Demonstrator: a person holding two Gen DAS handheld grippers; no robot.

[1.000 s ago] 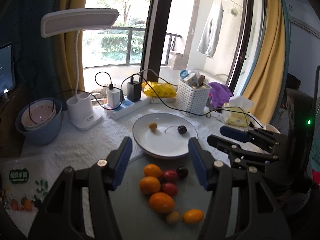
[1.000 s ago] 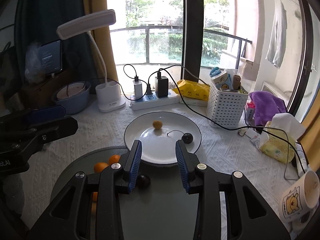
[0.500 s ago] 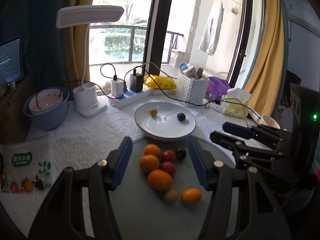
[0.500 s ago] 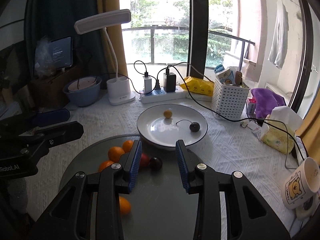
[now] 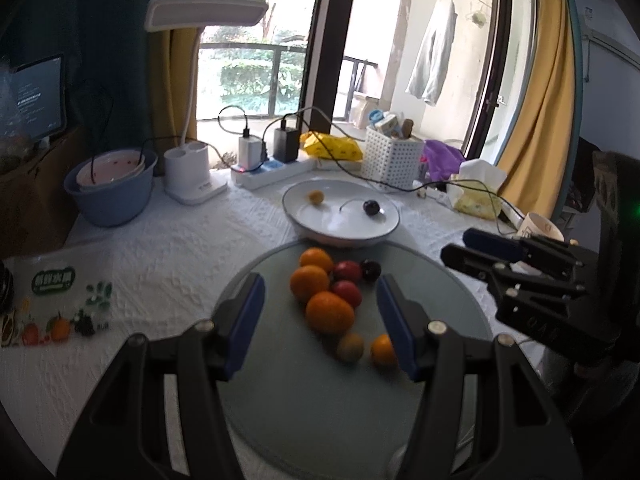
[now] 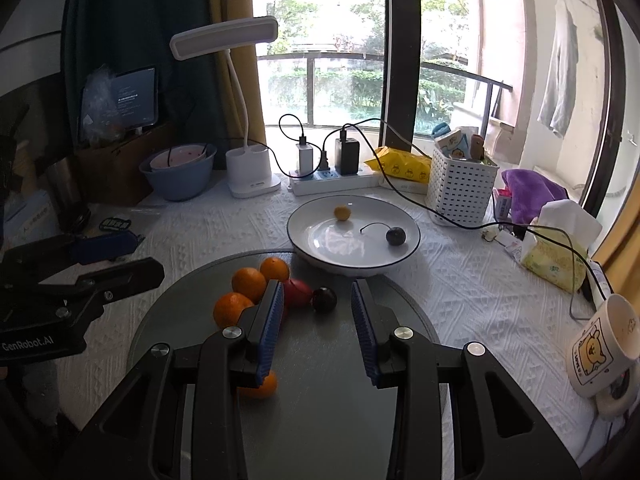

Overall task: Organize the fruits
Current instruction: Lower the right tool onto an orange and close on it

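A round grey glass board point(image 5: 320, 400) point(image 6: 320, 400) holds several fruits: oranges point(image 5: 329, 312) point(image 6: 248, 283), red fruits point(image 5: 346, 293) point(image 6: 298, 292), a dark cherry point(image 5: 371, 270) point(image 6: 324, 300) and a small yellow-green fruit point(image 5: 350, 347). A white plate point(image 5: 340, 232) point(image 6: 320, 248) behind it holds a small yellow fruit point(image 5: 315, 197) point(image 6: 342, 213) and a dark stemmed cherry point(image 5: 371, 207) point(image 6: 395, 236). My left gripper point(image 5: 320, 316) is open and empty above the fruit pile. My right gripper point(image 6: 318, 320) is open and empty just behind the dark cherry.
A desk lamp point(image 6: 248, 176), power strip point(image 6: 332, 180), white basket point(image 6: 460, 188), blue bowl point(image 6: 180, 172), tissue pack point(image 6: 556, 256) and a mug point(image 6: 600, 348) ring the white-clothed table. A printed plastic bag point(image 5: 52, 304) lies at left.
Both grippers have pulled back and risen, so the plate and fruits look farther away. Both stay open and empty. No fruit has moved.
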